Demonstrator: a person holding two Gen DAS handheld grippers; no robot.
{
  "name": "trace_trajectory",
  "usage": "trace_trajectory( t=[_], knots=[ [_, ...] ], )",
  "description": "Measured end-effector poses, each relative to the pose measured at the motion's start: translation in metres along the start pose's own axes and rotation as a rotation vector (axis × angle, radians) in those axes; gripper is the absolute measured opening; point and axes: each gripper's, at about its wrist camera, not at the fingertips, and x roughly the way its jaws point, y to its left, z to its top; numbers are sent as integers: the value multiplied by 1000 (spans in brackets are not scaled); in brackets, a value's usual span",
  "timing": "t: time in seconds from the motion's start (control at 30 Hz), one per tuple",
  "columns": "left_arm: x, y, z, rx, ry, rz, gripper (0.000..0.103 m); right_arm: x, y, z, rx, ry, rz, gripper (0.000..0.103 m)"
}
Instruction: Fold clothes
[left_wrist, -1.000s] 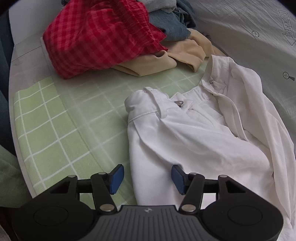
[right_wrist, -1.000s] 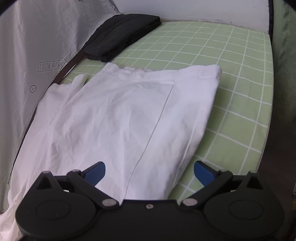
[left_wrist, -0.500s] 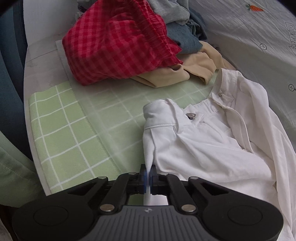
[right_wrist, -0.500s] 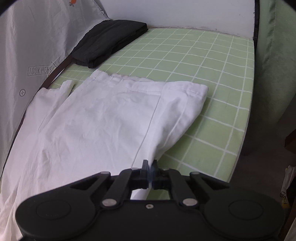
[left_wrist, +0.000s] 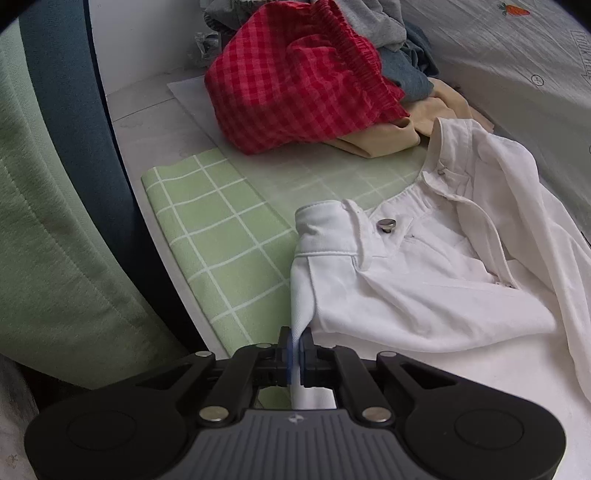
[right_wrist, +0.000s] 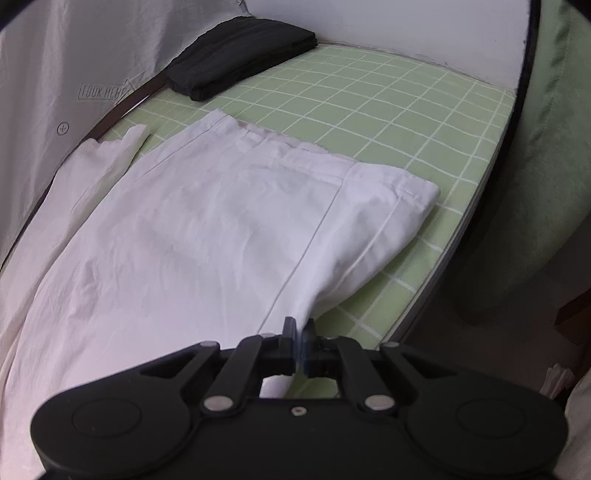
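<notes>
Mid-fold on the white cotton trousers (left_wrist: 424, 291) spread along the green checked mat (left_wrist: 218, 236), waistband toward the red gingham pile (left_wrist: 295, 77), left gripper (left_wrist: 295, 354) and right gripper (right_wrist: 300, 347) both clamped on the near edge, next probably lifting it evenly across.

A green checked mat (left_wrist: 221, 236) covers the counter (left_wrist: 155, 122). A grey sheet (right_wrist: 74, 55) printed with "LOOK HERE" lies along one side, and a small carrot print (left_wrist: 513, 9) shows on it. Green cloth (left_wrist: 44, 221) hangs off the counter's edge.
</notes>
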Motion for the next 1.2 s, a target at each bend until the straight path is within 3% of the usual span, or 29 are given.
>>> trace_trajectory(
  t=[0.07,0.1,0.13,0.17,0.23,0.3,0.33,0.5,0.87,1.03,1.2],
  knots=[
    [-4,-5,5,16,-7,22,16,-2,5,3,-43,3,-24,12],
    [-8,-6,7,9,-15,32,29,-4,7,5,-61,-5,-37,23],
    [-12,-7,9,-1,-25,42,36,-8,9,8,-74,-23,-42,42],
    [-16,-7,11,-13,-40,50,49,-12,11,11,-86,-42,-47,50],
    [-25,-10,17,-31,-75,57,59,-20,17,17,-110,-90,-50,75],
    [-31,-17,21,-16,-97,49,76,-29,24,26,-142,-153,-46,91],
    [-34,-22,23,2,-108,41,78,-32,29,29,-157,-179,-44,97],
    [-38,-57,20,110,-131,7,83,-34,55,41,-216,-235,-3,102],
    [-24,-129,8,282,-116,-70,86,-6,103,52,-265,-197,92,103],
    [-2,-150,16,291,-85,-68,87,19,126,65,-250,-175,136,103],
    [29,-172,29,283,-54,-51,88,55,161,99,-226,-156,179,103]
  ],
)
